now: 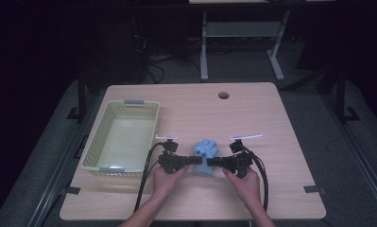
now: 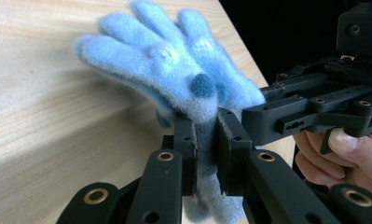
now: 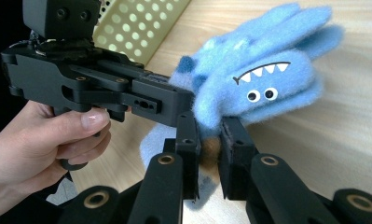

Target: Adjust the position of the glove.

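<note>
so both claws are pinching the fuzzy blue glove (image 1: 204, 152) from opposite sides, left gripper (image 1: 192, 161) and right gripper (image 1: 209, 162) clamped on its cuff, near the table's (image 1: 271, 123) front edge. basket (image 1: 129, 105) alongside, probably its destination.

The basket (image 1: 121, 137) takes up the left of the table (image 1: 271, 123), its right wall just beside the left gripper (image 1: 190, 161). Both grippers meet at lower centre, each clamped on the blue glove (image 1: 205, 156), so they block each other there; the right gripper (image 1: 213, 162) faces it. The upper centre and the whole right side of the tabletop lie open, save a small hole (image 1: 223, 95) near the far edge.
</note>
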A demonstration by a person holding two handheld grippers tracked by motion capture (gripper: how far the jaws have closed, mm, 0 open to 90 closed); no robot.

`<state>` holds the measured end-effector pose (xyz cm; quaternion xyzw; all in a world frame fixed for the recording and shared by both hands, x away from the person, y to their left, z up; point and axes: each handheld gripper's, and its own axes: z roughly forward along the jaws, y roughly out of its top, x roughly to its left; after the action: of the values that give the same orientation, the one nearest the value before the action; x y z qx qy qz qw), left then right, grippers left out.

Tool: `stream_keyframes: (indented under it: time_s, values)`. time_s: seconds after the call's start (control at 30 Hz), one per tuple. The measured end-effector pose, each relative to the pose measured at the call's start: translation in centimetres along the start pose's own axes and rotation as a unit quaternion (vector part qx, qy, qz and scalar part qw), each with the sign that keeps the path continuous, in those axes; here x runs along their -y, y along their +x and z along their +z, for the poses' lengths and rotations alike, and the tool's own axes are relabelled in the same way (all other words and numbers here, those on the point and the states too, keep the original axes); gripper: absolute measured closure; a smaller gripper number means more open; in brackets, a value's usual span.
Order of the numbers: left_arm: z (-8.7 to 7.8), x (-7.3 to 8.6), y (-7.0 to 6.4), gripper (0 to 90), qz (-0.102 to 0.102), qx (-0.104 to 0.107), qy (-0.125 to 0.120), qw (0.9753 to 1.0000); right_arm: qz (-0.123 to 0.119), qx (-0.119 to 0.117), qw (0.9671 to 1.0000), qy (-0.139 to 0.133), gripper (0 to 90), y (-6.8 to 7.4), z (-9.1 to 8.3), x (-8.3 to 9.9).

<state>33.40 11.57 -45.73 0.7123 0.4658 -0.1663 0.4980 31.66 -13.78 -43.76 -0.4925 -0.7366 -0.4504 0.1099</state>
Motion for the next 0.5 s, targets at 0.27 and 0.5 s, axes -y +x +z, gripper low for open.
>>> stream_keyframes:
  time_s: [0.27, 0.5]
  values:
    - [-0.7, -0.2, -0.1, 79.9, 0.002, 0.002, -0.006, 1.0000, -0.008, -0.004, 1.0000, 0.000, 79.8, 0.6, 0.0, -0.6]
    - [-1.4, -0.4, -0.2, 79.9, 0.007, 0.002, -0.008, 0.9999, -0.010, -0.008, 0.9999, 0.002, 79.8, 1.0, 0.2, -1.0]
